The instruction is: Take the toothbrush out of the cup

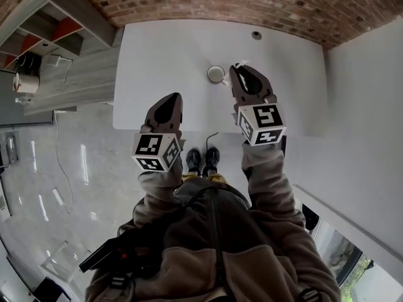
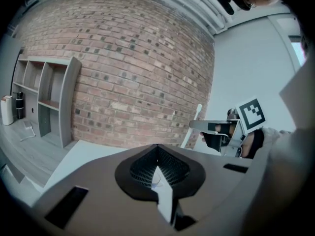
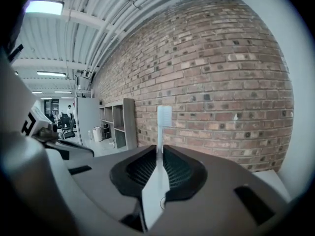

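White table (image 1: 164,55) with cup (image 1: 216,74), brick wall (image 1: 252,5), grey shelves (image 1: 50,17), glossy floor (image 1: 63,187)

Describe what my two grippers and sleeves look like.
Both the left gripper and right gripper are grey-brown tapered shells with dark ribbed pads inside. Each carries a white cube printed with black square markers. The sleeves are brownish-grey fleece.
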The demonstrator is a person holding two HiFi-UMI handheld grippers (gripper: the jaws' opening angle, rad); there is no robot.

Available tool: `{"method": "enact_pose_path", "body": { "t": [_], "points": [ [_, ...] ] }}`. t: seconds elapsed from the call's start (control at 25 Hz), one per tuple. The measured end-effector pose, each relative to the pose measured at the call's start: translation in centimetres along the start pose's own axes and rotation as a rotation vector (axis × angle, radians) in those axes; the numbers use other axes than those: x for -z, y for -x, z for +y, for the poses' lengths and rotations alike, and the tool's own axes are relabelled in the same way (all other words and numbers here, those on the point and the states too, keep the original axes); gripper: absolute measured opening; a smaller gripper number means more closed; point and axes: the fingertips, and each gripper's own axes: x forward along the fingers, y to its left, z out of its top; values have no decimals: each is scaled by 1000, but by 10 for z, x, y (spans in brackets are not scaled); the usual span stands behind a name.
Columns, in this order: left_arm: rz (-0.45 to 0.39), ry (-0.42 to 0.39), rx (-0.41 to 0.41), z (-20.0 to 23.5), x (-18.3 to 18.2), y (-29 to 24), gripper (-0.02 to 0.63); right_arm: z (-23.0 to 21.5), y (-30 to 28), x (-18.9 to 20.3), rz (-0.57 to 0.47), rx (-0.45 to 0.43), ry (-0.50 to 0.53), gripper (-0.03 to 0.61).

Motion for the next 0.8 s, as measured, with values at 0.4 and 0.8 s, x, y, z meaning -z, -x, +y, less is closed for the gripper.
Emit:
{"method": "enact_pose_path", "body": {
  "t": [0.4,0.8],
  "points": [
    [-200,-122,89,-55,-102,23,5,31,75,-77,-154,22,7,46],
    [-322,-215,157,-99,-162,33,5,43,121,-140,-311,52,75,46]
  ]
}}
